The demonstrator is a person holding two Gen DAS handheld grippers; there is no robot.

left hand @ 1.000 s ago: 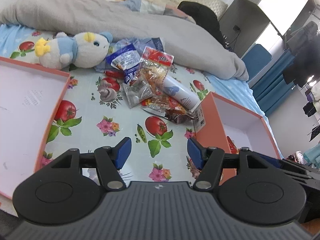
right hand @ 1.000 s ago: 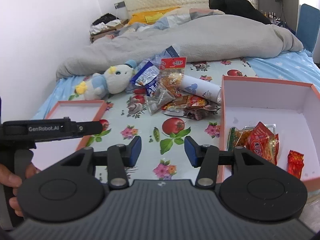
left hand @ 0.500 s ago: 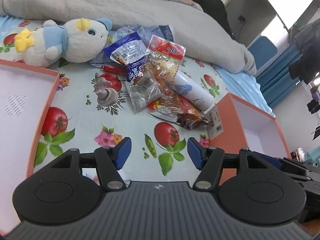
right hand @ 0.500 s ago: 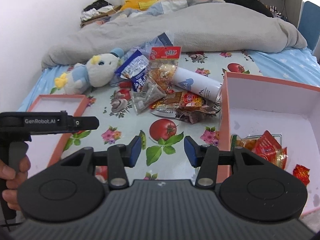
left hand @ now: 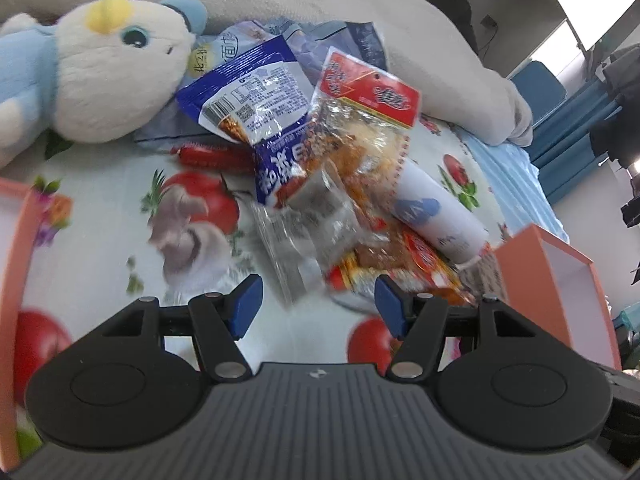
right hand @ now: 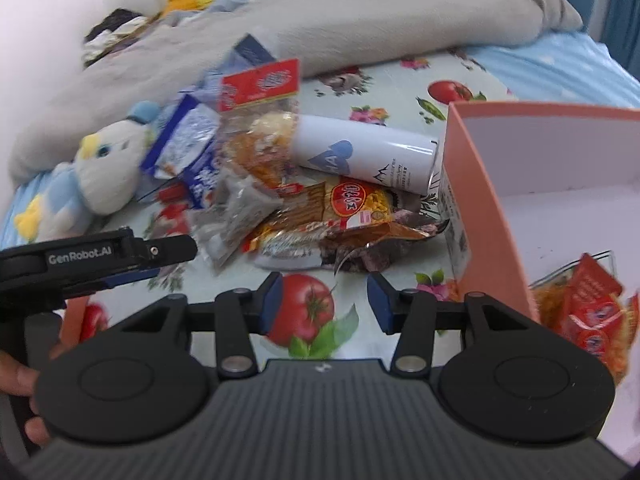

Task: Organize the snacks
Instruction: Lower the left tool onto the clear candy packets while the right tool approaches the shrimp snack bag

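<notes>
Your left gripper (left hand: 318,305) has its blue pads spread wide with nothing between them, hovering low over the near edge of the snack pile (left hand: 320,184). Your right gripper (right hand: 324,302) is the same deal: fingers well apart, gripping nothing, sitting above a printed tomato on the sheet, just short of the orange-and-brown packet (right hand: 340,220).

You're working on a bed covered with a pale sheet (left hand: 100,216) printed with tomatoes, mushrooms and flowers. A grey blanket (right hand: 360,20) is bunched up along the far side, and a white-and-blue plush toy (left hand: 100,80) lies to the left of the pile, touching the blue packets.

The pile itself is a loose overlap: a blue-and-white packet (left hand: 256,100), a clear bag with a red header card (left hand: 368,120), a crumpled clear wrapper (left hand: 308,220) nearest your left gripper, and a white cylinder with a blue heart (right hand: 360,156) lying on its side. The cylinder's end sits right against the wall of the pink-orange box (right hand: 480,184) on the right. Inside that box, a couple of red-and-orange snack packs (right hand: 588,316) are already down at the bottom. A second pink-orange tray edge (left hand: 16,248) shows at the far left.

From the right camera you can also see your left gripper's body off to the side. Both views are a bit motion-blurred.
</notes>
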